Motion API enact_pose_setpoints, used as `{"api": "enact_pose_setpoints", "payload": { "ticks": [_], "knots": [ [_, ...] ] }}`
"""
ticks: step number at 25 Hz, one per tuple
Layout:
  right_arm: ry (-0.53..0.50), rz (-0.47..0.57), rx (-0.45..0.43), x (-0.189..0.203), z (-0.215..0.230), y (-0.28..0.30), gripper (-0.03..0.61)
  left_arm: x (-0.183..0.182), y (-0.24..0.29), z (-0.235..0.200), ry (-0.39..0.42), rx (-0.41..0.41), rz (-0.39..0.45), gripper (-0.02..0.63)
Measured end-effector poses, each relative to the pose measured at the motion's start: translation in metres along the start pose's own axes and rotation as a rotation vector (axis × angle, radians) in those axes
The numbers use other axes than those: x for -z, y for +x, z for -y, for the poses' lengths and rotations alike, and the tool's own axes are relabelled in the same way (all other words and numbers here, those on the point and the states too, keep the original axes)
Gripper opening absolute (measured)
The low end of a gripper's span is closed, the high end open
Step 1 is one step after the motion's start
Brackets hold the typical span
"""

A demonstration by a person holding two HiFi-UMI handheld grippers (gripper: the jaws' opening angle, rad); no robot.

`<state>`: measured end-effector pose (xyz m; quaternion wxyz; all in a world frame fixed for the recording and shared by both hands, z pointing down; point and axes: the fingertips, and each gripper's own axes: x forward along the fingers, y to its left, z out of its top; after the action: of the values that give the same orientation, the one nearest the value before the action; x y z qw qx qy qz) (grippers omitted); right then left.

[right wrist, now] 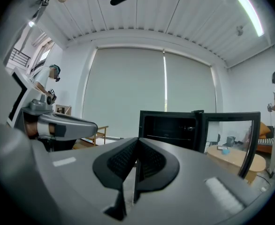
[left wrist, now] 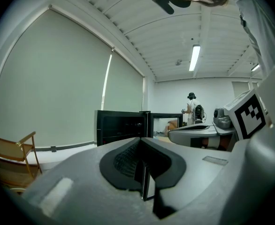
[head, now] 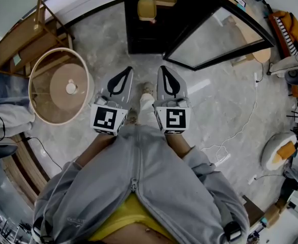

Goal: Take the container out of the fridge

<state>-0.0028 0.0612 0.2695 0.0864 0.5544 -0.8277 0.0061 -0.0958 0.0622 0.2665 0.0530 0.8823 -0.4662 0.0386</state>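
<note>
Marble floor (head: 108,50) separates you from the open fridge (head: 139,39) at upper centre, with the container (head: 147,9) shelved inside. Your left claw (head: 127,70) and right claw (head: 162,69) are clenched and empty, presumably until you reach it.

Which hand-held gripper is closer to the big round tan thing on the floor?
The left hand-held gripper: the round tan thing lies on its side of the floor. The right hand-held gripper is nearer the fridge's open glass door.
</note>
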Motion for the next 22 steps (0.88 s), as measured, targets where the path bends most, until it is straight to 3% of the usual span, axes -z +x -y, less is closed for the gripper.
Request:
{"api": "enact_pose_setpoints", "payload": {
  "ticks": [22],
  "knots": [
    [-0.039, -0.007, -0.143, 0.01, 0.121, 0.195, 0.0, -0.023, 0.202, -0.076, 0.014, -0.086, 0.004, 0.005]
  ]
}}
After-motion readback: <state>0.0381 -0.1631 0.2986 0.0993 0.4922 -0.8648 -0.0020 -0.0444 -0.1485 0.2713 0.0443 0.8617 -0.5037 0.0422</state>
